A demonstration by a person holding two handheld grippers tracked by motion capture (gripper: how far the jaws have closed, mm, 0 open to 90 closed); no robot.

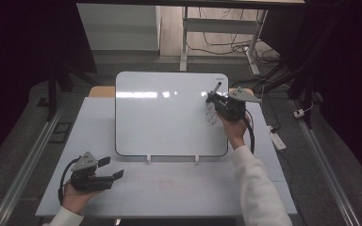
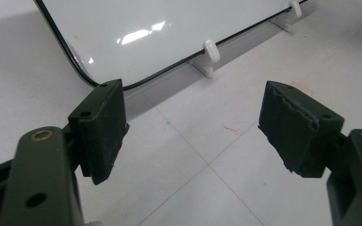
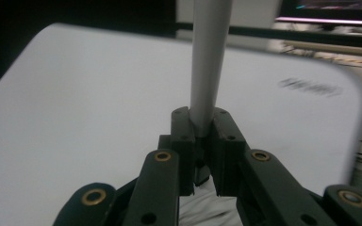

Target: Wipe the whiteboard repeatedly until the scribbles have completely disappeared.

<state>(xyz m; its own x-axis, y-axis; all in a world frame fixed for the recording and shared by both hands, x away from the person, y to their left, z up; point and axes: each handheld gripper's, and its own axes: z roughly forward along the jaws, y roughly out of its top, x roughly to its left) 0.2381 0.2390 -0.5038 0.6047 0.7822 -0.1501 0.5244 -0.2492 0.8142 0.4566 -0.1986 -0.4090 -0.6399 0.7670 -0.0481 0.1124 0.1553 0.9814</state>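
High view: right tool (image 1: 215,97) clamped on marker (image 1: 216,87) over whiteboard (image 1: 160,117); left tool (image 1: 111,168) wide open, empty, on table (image 1: 169,188).

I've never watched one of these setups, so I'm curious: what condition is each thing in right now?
Whiteboard: propped up at a tilt on the table, dark scribble near its right edge.
Marker: clamped in the right claw, at the board's upper right.
Right claw: shut on the marker.
Left claw: open, holding nothing, above the table.
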